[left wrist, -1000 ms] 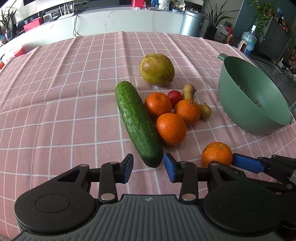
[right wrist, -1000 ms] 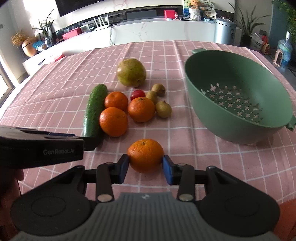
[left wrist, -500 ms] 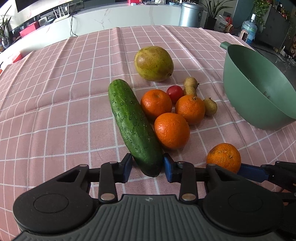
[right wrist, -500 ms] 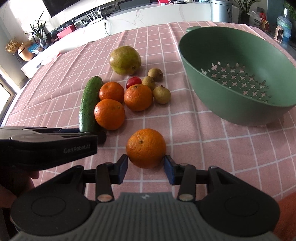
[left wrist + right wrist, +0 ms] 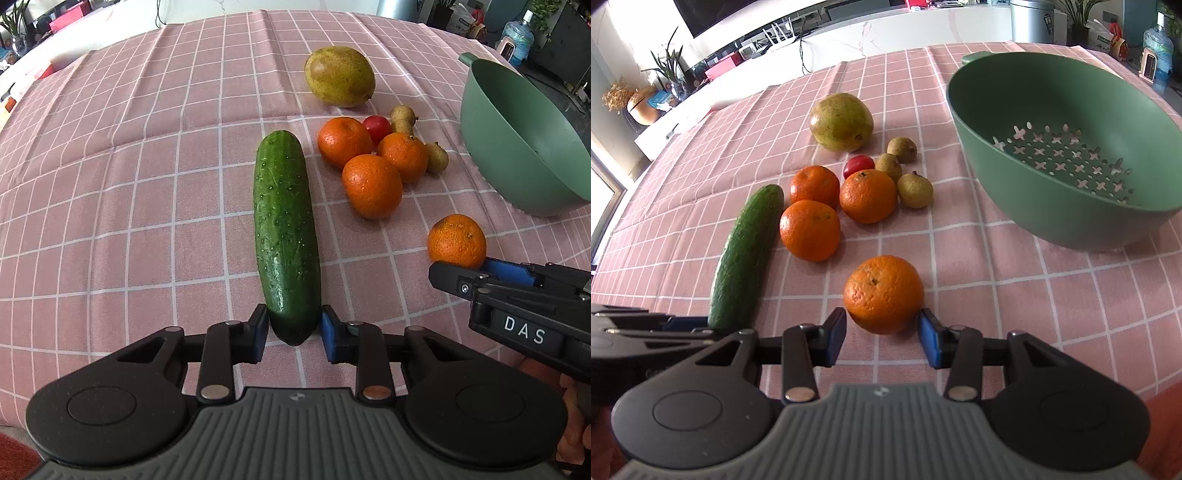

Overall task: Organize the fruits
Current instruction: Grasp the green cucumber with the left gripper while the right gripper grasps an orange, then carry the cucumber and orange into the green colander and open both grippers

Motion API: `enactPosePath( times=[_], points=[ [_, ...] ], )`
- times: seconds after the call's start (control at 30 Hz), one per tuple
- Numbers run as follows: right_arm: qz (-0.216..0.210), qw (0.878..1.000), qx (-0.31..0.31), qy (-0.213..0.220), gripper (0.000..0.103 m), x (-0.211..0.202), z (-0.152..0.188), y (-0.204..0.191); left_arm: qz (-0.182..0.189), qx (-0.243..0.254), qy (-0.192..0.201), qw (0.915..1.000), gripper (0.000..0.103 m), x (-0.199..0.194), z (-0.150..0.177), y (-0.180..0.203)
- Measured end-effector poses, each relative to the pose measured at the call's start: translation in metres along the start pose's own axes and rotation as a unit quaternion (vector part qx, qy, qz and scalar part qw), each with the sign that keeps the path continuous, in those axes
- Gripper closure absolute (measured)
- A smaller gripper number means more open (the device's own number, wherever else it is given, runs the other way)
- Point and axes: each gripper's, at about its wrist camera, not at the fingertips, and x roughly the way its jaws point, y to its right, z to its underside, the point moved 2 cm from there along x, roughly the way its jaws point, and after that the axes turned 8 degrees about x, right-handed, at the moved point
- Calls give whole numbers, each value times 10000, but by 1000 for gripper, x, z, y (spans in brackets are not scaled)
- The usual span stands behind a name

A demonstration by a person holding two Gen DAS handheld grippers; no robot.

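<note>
Left tongs (image 5: 293,334) closing on cucumber (image 5: 286,236) tip, right tongs (image 5: 882,338) apart beside orange (image 5: 884,293), underside hidden

I am seeing the green colander (image 5: 517,147) running off the right edge in the left wrist view, the cucumber (image 5: 746,254) losing its near end behind the left gripper (image 5: 679,323), and the counter clutter staying too small to identify.

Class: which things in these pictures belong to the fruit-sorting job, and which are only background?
Job: cucumber, oranges, mango, cherry tomato, green colander, left gripper, right gripper.
Background: bin, water bottle, potted plant.
</note>
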Motion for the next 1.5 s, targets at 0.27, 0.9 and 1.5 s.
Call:
enactPosePath(
  times=[0.27,0.9,1.5],
  points=[
    [10,10000,69,62,49,-3,0,1,-133,42,445,9989,37,-1,-10,-2],
    [-33,9996,27,279,61,-1,-1,0,-322,-167,975,9946,61,14,-38,-15],
    [-260,9947,32,994,63,-64,-2,7,269,-211,1581,9868,61,-68,-32,19]
  ],
)
